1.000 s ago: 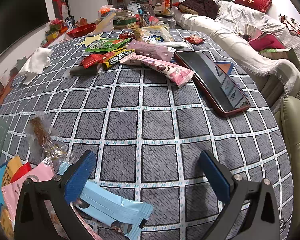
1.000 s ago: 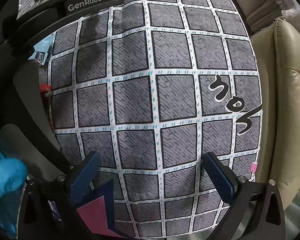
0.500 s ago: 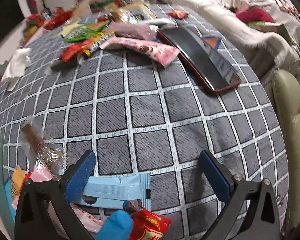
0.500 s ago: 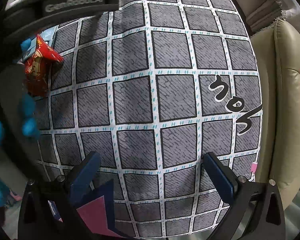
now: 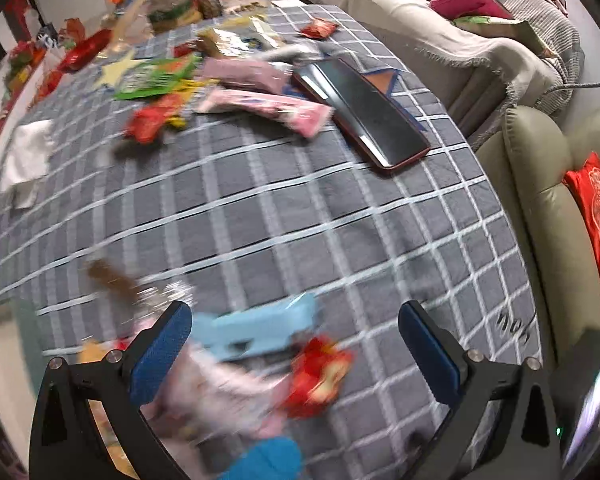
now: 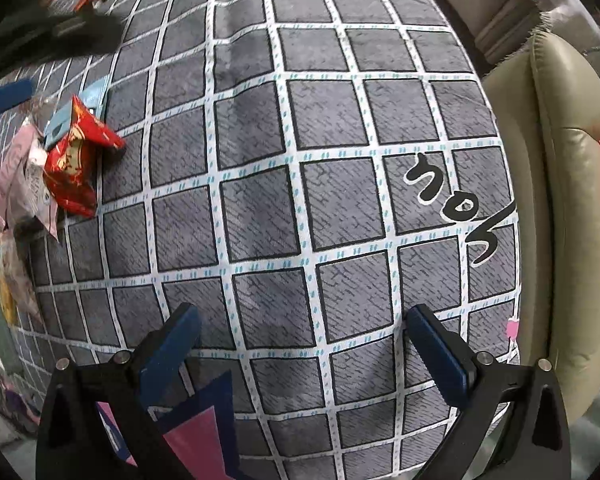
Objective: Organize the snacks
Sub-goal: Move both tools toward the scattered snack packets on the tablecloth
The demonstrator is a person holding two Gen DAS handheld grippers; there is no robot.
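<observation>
Grey fabric bench cover [image 6: 260,208] with white grid lines. Shiny red foil snack packet [image 6: 74,168], pale blue snack wrapper [image 5: 260,330]. Dark red-edged glossy tray [image 5: 360,110].

Two open grippers are counted, the left gripper [image 5: 296,344] and the right gripper [image 6: 304,344]. One red snack packet [image 6: 76,164] is seen at 9 o'clock beside one light-blue packet [image 5: 260,330]. One phone [image 5: 360,110] is seen at 1 o'clock, one white tissue [image 5: 24,160] at 10 o'clock.
</observation>
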